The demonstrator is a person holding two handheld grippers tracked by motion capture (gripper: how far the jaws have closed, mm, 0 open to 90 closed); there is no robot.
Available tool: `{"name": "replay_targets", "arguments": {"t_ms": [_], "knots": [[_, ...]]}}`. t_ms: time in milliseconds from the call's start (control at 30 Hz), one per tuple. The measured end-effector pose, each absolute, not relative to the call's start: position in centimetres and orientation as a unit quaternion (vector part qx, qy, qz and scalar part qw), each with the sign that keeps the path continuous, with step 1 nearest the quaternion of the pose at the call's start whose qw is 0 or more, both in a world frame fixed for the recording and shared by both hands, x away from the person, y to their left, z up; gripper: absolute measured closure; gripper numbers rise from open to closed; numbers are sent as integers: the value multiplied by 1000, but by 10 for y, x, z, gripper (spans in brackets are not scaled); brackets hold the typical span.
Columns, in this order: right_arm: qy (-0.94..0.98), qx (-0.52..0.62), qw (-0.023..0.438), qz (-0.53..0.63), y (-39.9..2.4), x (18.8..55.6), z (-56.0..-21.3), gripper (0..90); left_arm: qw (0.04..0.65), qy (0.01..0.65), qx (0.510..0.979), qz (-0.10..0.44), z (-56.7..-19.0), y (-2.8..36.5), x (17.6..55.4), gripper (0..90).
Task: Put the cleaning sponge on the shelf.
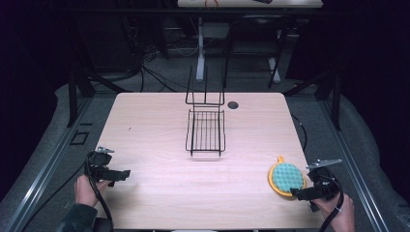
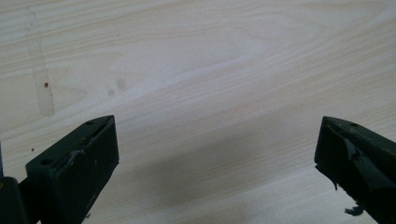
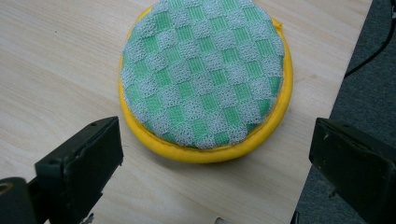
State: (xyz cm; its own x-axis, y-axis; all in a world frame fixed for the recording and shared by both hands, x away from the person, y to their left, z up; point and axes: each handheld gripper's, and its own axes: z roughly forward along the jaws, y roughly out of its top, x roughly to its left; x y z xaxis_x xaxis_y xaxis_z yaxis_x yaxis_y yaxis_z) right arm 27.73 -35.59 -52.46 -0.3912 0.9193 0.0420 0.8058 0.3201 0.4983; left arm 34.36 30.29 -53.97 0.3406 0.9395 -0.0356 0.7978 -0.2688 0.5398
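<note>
Right gripper [image 3: 215, 163] gapes wide, empty, before the scrubber [image 3: 203, 74] at the desk's [image 1: 159, 145] right edge; a nudge risks knocking it off.

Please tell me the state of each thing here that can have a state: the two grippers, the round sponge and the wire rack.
Left gripper: open, empty, over bare table.
Right gripper: open, empty, its jaws on either side of the near edge of the sponge.
Round sponge: flat on the table, green checked side up, near the right edge.
Wire rack: standing at mid table, empty.
</note>
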Motion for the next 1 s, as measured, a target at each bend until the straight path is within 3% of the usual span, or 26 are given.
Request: {"name": "replay_targets", "arguments": {"t_ms": [900, 1000], "knots": [[795, 535, 124, 256, -353, 304, -522, 0, 244, 544, 791, 136, -541, 299, 347, 0], [796, 540, 121, 245, -356, 310, -527, 63, 243, 539, 796, 132, -543, 296, 348, 0]]}}
